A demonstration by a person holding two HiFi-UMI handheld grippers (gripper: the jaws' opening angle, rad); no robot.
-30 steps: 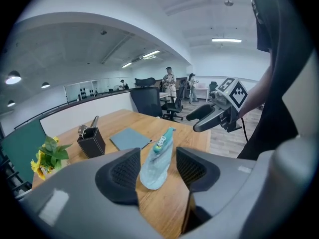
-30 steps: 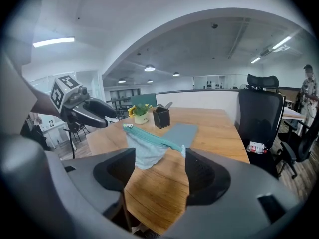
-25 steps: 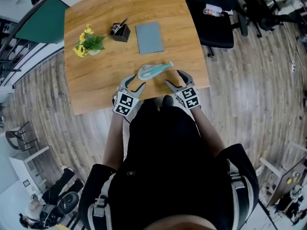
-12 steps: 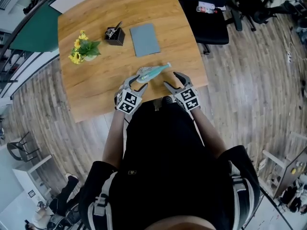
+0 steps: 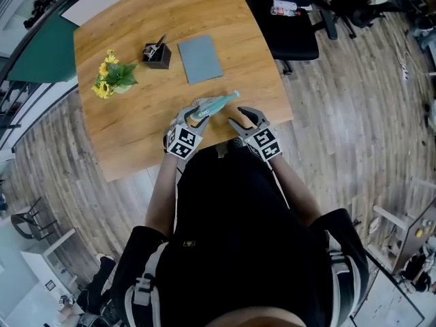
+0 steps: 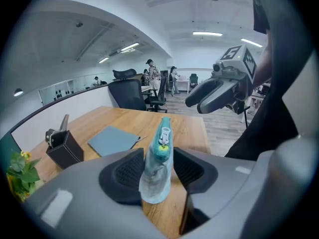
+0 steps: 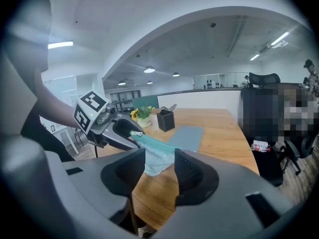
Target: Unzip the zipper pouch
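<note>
at the near edge of the bench, just in front of us, lies the zipper pouch, and we judge the task hardly begun: the teal zipper looks closed along its whole length, with the white pull sitting at the near end, so both the grip and the whole pull along the zip are left to do. the left gripper straddles that near end; its jaws have just been closing and stand fairly wide, the pouch between the pads, which do not seem to press on it yet. the right gripper hangs beside the pouch's other end; its jaws have also just been closing, are about half apart and hold nothing, the pouch lying beyond them. farther back on the bench are a grey notebook, a black pen holder and yellow flowers.
</note>
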